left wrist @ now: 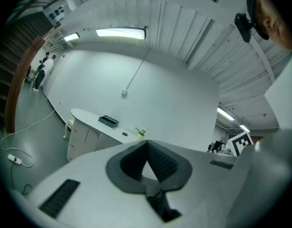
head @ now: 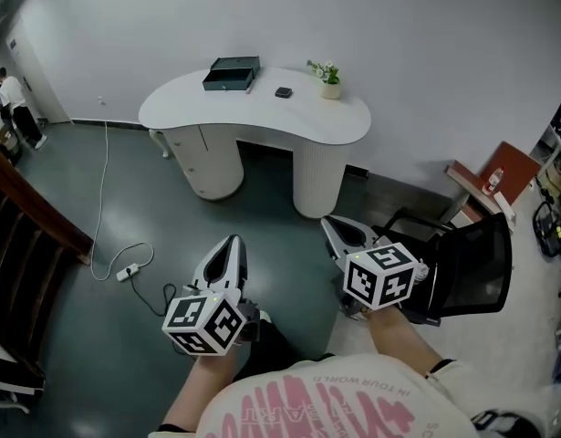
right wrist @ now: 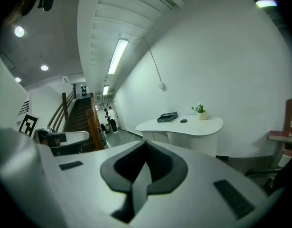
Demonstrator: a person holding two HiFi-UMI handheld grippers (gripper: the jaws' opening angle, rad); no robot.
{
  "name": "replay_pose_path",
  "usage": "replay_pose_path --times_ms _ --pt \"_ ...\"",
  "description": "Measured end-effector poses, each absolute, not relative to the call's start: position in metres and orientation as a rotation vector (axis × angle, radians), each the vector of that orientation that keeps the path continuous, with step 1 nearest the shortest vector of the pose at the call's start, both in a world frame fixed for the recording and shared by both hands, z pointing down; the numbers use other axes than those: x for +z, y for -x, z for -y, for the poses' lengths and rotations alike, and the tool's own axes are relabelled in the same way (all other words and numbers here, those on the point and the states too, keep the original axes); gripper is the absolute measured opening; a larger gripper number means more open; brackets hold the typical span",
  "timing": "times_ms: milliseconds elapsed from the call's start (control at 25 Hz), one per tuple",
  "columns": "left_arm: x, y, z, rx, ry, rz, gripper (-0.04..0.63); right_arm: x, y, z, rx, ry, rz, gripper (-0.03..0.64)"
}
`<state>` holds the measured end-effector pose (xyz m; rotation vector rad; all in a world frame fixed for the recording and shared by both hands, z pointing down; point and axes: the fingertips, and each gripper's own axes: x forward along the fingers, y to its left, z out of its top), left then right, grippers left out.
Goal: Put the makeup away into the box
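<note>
A dark box (head: 232, 73) lies at the back left of a white curved desk (head: 262, 117), far ahead of me. A small black makeup item (head: 283, 92) lies on the desktop to its right. Both grippers hang over the floor, well short of the desk. My left gripper (head: 230, 245) is shut, with nothing between its jaws. My right gripper (head: 330, 224) is also shut and empty. The left gripper view has the box (left wrist: 108, 121) and the item (left wrist: 125, 134) small in the distance. In the right gripper view the box (right wrist: 167, 117) and the item (right wrist: 183, 120) are also far off.
A small potted plant (head: 330, 80) stands at the desk's back right. A white cable with a power strip (head: 125, 272) lies on the floor at left. A black chair (head: 472, 263) is close on my right, and a wooden stair railing (head: 34, 217) on my left.
</note>
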<state>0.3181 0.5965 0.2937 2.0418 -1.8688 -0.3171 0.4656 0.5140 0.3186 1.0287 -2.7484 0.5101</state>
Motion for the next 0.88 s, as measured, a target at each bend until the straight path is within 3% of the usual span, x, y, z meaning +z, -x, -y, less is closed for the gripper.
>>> replay_pose_path --times_ms 880 --pt "0.253 -0.160 -0.400 -0.320 -2.226 1.813 0.002 0.283 -0.303 -0.333 0.561 -1.131 2.821 0.000"
